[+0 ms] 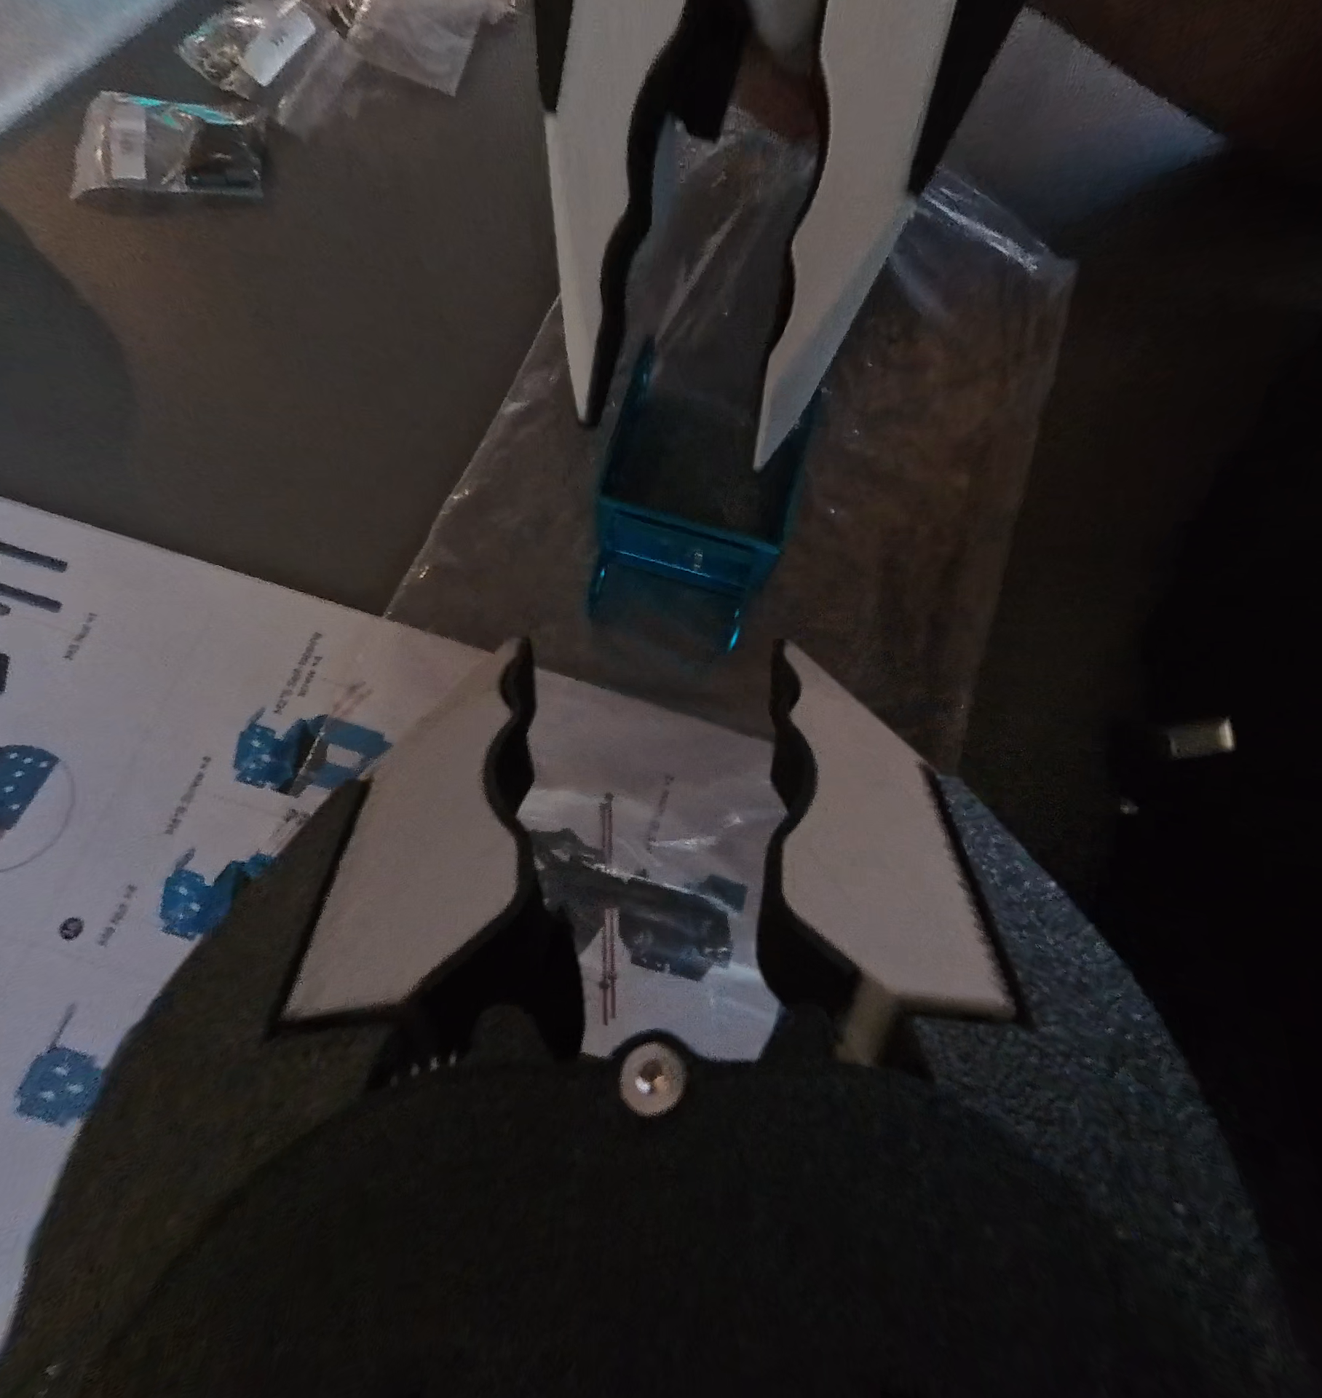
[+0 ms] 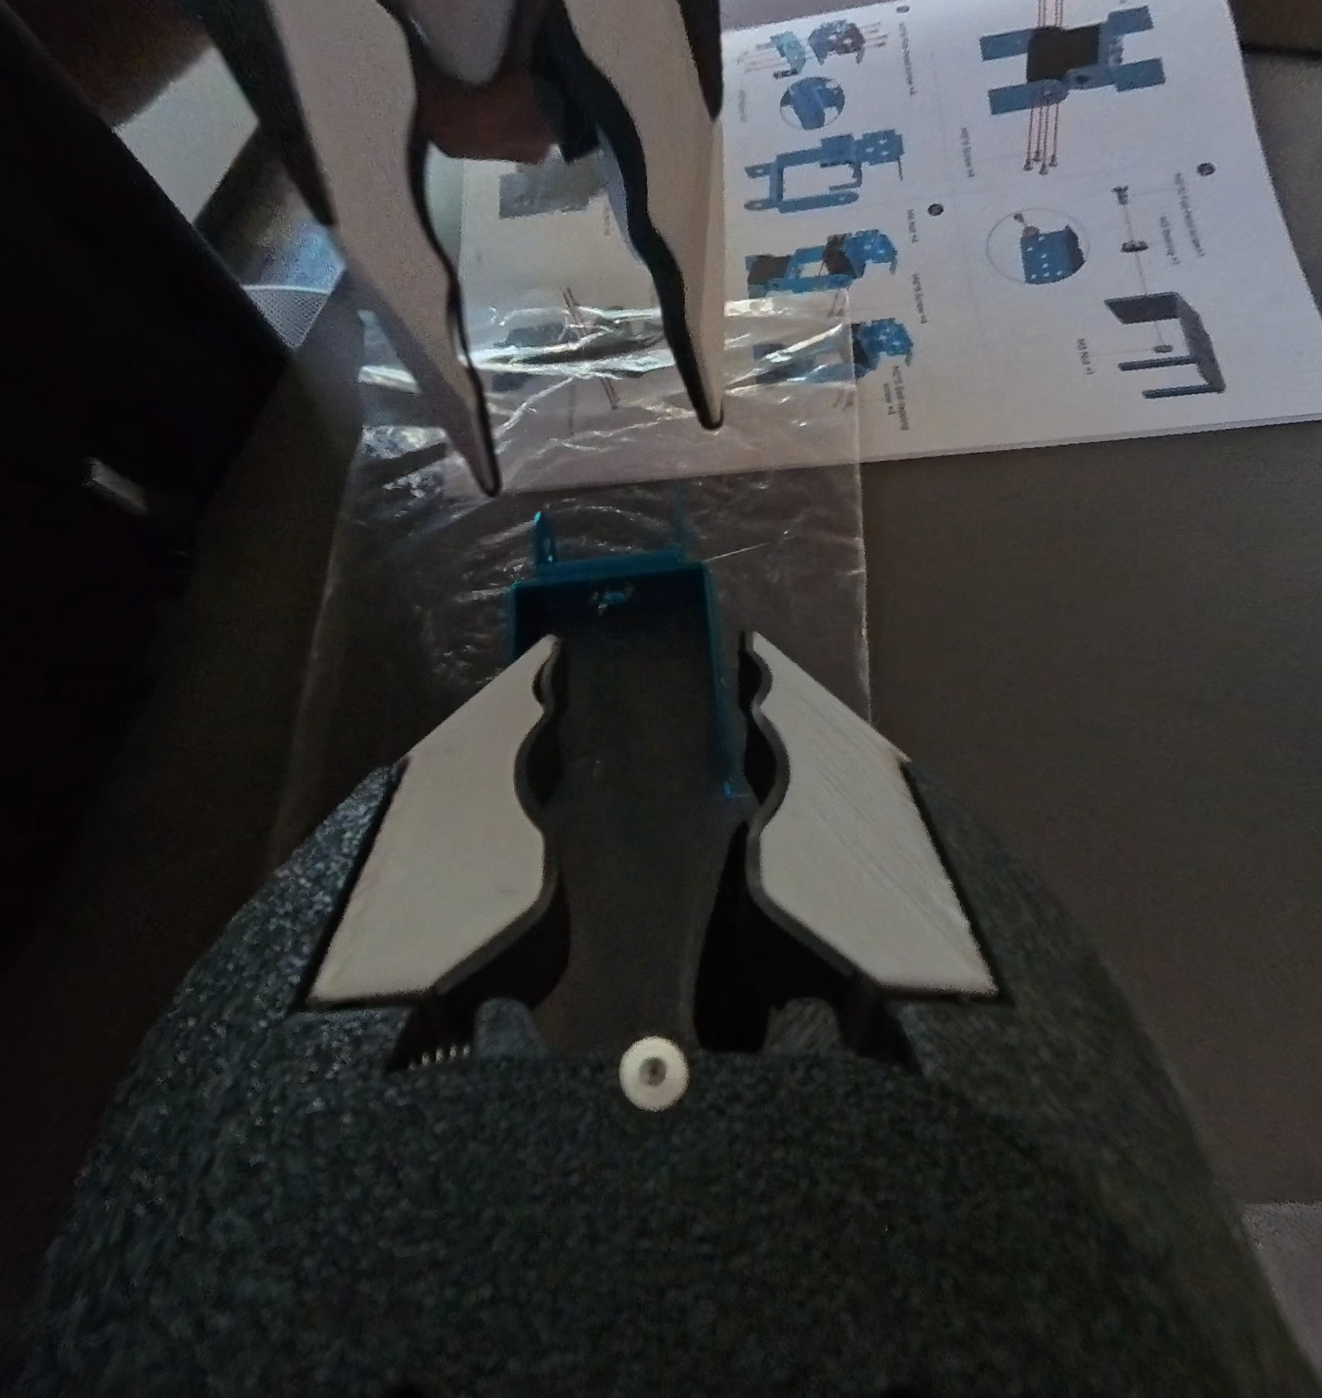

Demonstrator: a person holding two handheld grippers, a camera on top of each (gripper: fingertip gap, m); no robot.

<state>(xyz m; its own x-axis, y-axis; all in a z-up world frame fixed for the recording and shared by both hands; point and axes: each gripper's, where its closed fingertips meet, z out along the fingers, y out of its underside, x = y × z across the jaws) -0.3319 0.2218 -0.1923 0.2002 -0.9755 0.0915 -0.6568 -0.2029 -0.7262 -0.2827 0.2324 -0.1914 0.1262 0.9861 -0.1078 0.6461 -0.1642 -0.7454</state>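
Dim, motion-blurred wide-angle views with glare on clear plastic point(image 2: 643, 340) and dark edges

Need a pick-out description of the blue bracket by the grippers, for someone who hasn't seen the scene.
Start at the white instruction sheet with blue diagrams on the grey table. A clear plastic bag overlaps its near edge. On the bag, between the fingers of the right gripper, sits the blue bracket: a shiny, U-shaped metal piece, the only solid blue thing there rather than a printed one.

A printed instruction sheet point(image 2: 1021, 227) lies flat; small parts bags point(image 1: 174, 144) (blurred) sit well apart
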